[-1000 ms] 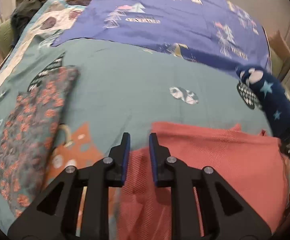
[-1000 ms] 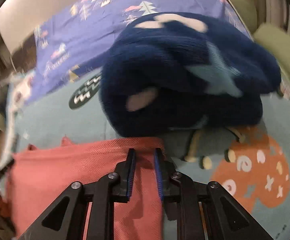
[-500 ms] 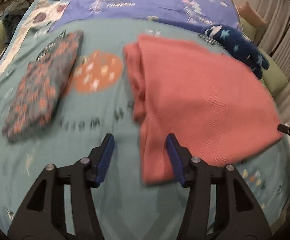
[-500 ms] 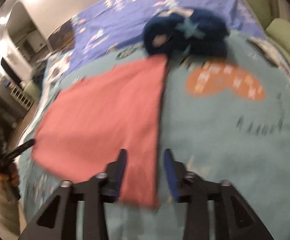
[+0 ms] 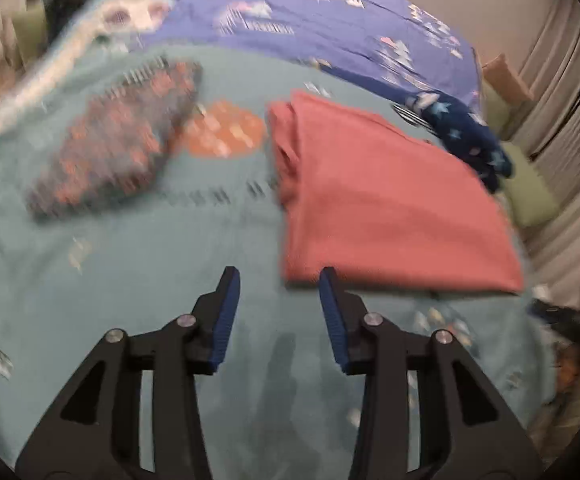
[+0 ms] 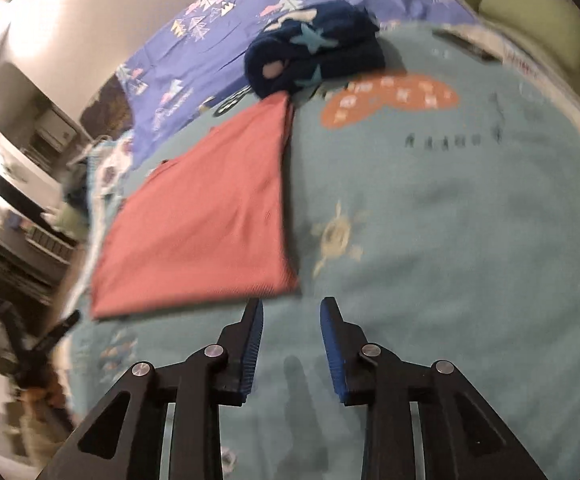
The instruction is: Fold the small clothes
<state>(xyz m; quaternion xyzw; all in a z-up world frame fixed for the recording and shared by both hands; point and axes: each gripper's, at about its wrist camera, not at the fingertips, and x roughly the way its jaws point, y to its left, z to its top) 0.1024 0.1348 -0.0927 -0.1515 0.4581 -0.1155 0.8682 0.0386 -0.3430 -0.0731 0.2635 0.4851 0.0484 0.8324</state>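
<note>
Both my grippers are off the folded pink garment, jaws apart and empty.

A second ago each gripper was pinched on the pink garment's edge near the navy star-print bundle; now both have let go and pulled back, and the garment lies flat and folded on the bed. My left gripper (image 5: 278,280) hovers over the teal bedspread (image 5: 138,280), its right finger just at the near left corner of the pink garment (image 5: 386,196). My right gripper (image 6: 292,312) hovers just beyond the garment's (image 6: 206,216) near right corner. The navy star-print bundle (image 6: 314,48) touches the garment's far corner. A folded floral garment (image 5: 118,144) lies well to the left, apart from it.
</note>
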